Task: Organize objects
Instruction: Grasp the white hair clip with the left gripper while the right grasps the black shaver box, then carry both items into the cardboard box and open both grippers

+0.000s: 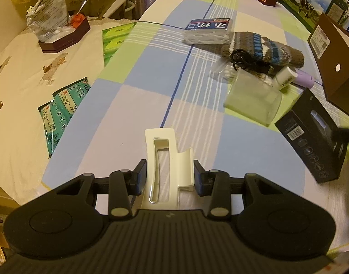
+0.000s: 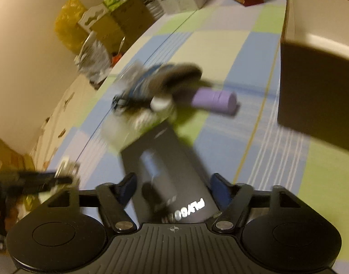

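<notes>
Clamping a cream plastic hair claw [image 1: 165, 166], left gripper [image 1: 167, 178] should stay level; right gripper [image 2: 173, 188] jaws straddle a black rectangular box [image 2: 172, 178], grip unclear.

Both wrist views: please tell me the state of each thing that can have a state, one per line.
Left tool: shut on the cream hair claw clip.
Cream hair claw clip: held between the fingers, above the tablecloth.
Right tool: shut on the black box.
Black box: gripped at one end, closed.
Clear plastic cup: lying on its side.
Brown box: upright, top open.
Purple cylinder: lying flat.
Knitted sock: lying flat.
</notes>
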Motion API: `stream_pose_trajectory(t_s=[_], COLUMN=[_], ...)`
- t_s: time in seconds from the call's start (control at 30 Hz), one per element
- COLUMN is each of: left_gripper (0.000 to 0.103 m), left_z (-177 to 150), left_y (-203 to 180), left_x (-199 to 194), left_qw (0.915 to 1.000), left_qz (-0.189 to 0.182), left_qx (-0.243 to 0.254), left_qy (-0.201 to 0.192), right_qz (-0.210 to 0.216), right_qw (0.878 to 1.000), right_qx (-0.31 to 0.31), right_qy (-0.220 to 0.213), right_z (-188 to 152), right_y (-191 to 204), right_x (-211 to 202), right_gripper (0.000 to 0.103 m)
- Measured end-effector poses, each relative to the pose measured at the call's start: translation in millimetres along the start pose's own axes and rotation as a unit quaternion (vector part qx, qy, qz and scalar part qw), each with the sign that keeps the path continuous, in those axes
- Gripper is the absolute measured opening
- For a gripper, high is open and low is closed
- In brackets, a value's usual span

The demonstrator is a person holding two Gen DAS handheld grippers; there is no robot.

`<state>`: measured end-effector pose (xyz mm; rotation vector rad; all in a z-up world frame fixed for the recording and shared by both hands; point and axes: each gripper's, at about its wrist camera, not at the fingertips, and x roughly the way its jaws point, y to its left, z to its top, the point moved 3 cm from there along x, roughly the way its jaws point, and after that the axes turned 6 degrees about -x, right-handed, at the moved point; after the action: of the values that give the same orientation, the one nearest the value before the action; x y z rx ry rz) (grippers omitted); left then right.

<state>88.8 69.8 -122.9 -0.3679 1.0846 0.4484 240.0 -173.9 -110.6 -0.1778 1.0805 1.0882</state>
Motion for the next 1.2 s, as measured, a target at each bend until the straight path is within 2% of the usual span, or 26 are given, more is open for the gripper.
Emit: stream_pose_trajectory(t_s=[0.1, 0.3, 0.43, 0.47, 0.53, 0.6, 0.7, 0.87, 1.03, 1.2], left_gripper=[0.036, 0.036, 0.036, 0.036, 0.036, 0.036, 0.036, 0.036, 0.036, 0.036], left_z=[2.4, 8.5, 8.6, 8.0, 7.3, 5.4, 3.7, 4.1, 9.0, 20.4], left_y=[-2.1, -11.7, -16.4, -17.2, -18.1, -19.7, -23.3, -43.4, -84.5, -143.3], left_x=[-0.4, -3.1, -6.8, -7.7, -9.4, -12.2, -16.7, -28.2, -39.0, -49.1], left_qw=[1.0, 0.9995, 0.9991, 0.9991, 0.9989, 0.9988, 0.9984, 0.9962, 0.9902, 0.9788], left_qz=[-0.005, -0.02, -0.028, -0.029, -0.032, -0.033, -0.037, -0.056, -0.087, -0.13], left_qx=[0.006, 0.021, 0.028, 0.028, 0.03, 0.033, 0.039, 0.063, 0.103, 0.151], left_qy=[-0.001, -0.009, -0.014, -0.015, -0.016, -0.016, -0.017, -0.023, -0.033, -0.048], right_qz=[-0.029, -0.09, -0.114, -0.12, -0.131, -0.13, -0.129, -0.115, -0.122, -0.144], right_qw=[0.999, 0.991, 0.984, 0.983, 0.98, 0.979, 0.981, 0.99, 0.993, 0.988], right_qx=[-0.025, -0.099, -0.135, -0.137, -0.145, -0.155, -0.137, -0.07, -0.009, 0.039], right_qy=[-0.006, 0.007, 0.025, 0.03, 0.035, 0.033, 0.039, 0.035, 0.001, -0.05], right_z=[-4.8, 0.6, 0.0, -1.0, -4.6, -8.4, -16.6, -31.3, -40.2, -40.0], right_y=[20.1, 49.1, 54.1, 53.5, 52.3, 52.7, 47.8, 29.5, 7.5, -17.4], right_x=[-2.6, 15.4, 36.2, 40.5, 45.4, 43.8, 35.5, 3.6, -43.3, -99.9], right_gripper=[0.088, 0.089, 0.089, 0.088, 0.079, 0.078, 0.077, 0.077, 0.077, 0.077])
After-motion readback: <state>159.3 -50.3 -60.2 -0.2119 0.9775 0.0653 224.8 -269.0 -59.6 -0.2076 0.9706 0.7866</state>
